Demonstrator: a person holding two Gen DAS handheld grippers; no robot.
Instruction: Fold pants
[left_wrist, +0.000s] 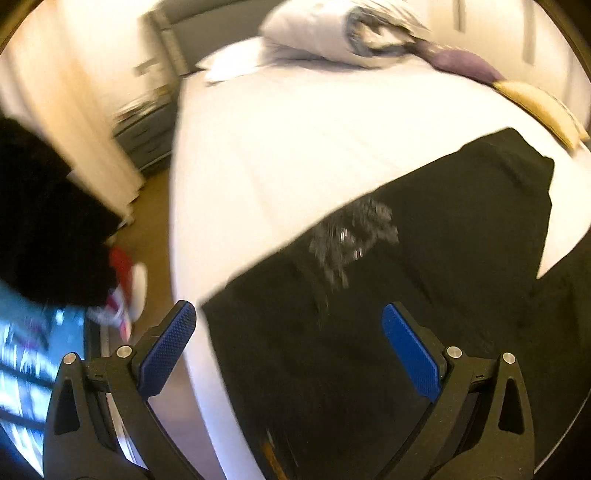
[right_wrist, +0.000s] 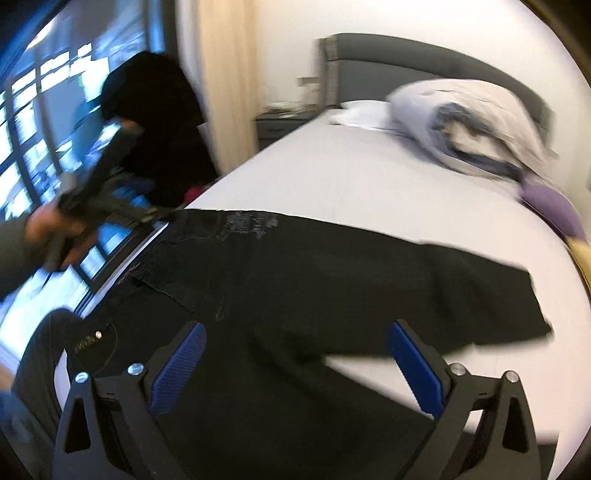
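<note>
left wrist: left gripper (left_wrist: 290, 347) wide open, empty, above near edge of black pants (left_wrist: 424, 266) spread on white bed (left_wrist: 277, 155) | right wrist: right gripper (right_wrist: 295, 363) wide open, empty, over pants (right_wrist: 295, 280); rolled duvet (right_wrist: 469, 122) far right

Both grippers, left (left_wrist: 288, 325) and right (right_wrist: 297, 345), are black frames with blue textured pads (left_wrist: 168, 349) and silver screws (left_wrist: 453, 351); the person's left hand (right_wrist: 55, 236) emerges from a grey sleeve (right_wrist: 13, 247)
</note>
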